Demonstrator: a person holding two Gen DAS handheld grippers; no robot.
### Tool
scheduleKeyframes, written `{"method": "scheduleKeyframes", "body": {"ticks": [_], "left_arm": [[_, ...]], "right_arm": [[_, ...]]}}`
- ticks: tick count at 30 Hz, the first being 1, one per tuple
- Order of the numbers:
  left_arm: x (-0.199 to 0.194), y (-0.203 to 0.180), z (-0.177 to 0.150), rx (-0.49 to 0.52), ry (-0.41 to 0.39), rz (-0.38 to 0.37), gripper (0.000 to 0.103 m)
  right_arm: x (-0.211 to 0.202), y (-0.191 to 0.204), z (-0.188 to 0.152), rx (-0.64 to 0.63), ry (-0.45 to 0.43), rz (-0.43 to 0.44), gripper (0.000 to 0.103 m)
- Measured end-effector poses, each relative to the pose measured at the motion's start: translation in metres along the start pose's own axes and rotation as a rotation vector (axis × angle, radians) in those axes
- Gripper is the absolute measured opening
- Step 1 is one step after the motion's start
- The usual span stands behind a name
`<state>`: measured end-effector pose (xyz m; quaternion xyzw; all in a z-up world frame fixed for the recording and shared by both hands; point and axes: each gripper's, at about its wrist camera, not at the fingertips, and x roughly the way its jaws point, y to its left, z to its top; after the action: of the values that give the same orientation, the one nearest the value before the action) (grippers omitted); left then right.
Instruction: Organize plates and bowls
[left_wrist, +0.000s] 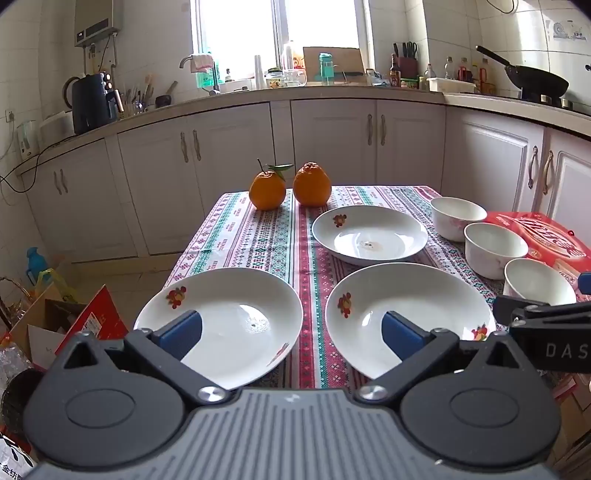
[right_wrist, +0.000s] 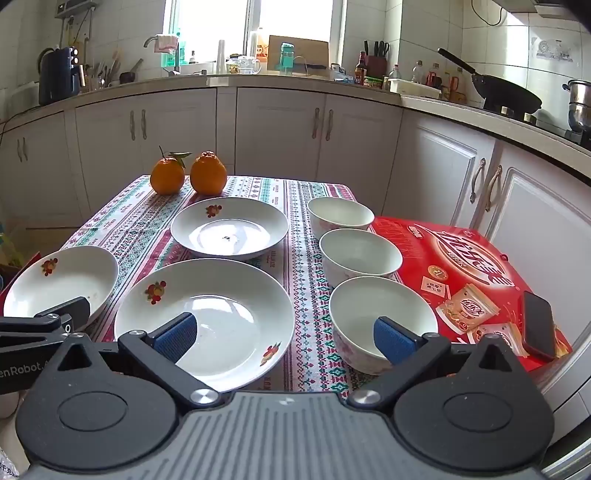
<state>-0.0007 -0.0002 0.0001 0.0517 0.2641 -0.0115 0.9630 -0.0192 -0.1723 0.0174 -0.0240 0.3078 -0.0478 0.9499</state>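
L wrist view: left tool (left_wrist: 291, 332) wide, empty, above tabletop's (left_wrist: 306, 236) near edge between two plates; left plate (left_wrist: 225, 321) just ahead-left.
R wrist view: right tool (right_wrist: 284, 338) wide, empty; nearest bowl (right_wrist: 382, 321) ahead-right, closer to this hand.

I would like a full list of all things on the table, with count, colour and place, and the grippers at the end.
plates: three, white with a small fruit print, left and middle of the table, one farther back.
bowls: three, white, in a row at the right side, apart from each other.
oranges: two, orange, side by side at the far edge.
red box: one, red, right of the bowls.
phone: one, dark, lying on the red box.
tablecloth: one, patterned red, green and white.
left gripper: open, empty.
right gripper: open, empty.
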Motion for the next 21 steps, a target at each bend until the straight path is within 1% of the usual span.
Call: {"method": "scheduleKeyframes", "body": {"ticks": [7, 8, 10, 21], "left_arm": [[-0.0060, -0.0026, -0.0023, -0.005, -0.010, 0.003, 0.103], [0.0005, 0.0001, -0.0008, -0.007, 0.005, -0.005, 0.103], [0.0005, 0.0001, -0.0013, -0.007, 0.006, -0.004, 0.103], [0.0004, 0.0043, -0.0015, -0.009, 0.009, -0.005, 0.103]], "right_arm": [[0.0004, -0.0010, 0.0004, 0.004, 0.012, 0.000, 0.103], [0.0006, -0.0009, 0.0006, 0.002, 0.011, -0.001, 0.103], [-0.0026, 0.0052, -0.0025, 0.000, -0.001, 0.000, 0.103], [-0.0008, 0.0005, 0.0004, 0.000, 0.002, 0.000, 0.103]]}}
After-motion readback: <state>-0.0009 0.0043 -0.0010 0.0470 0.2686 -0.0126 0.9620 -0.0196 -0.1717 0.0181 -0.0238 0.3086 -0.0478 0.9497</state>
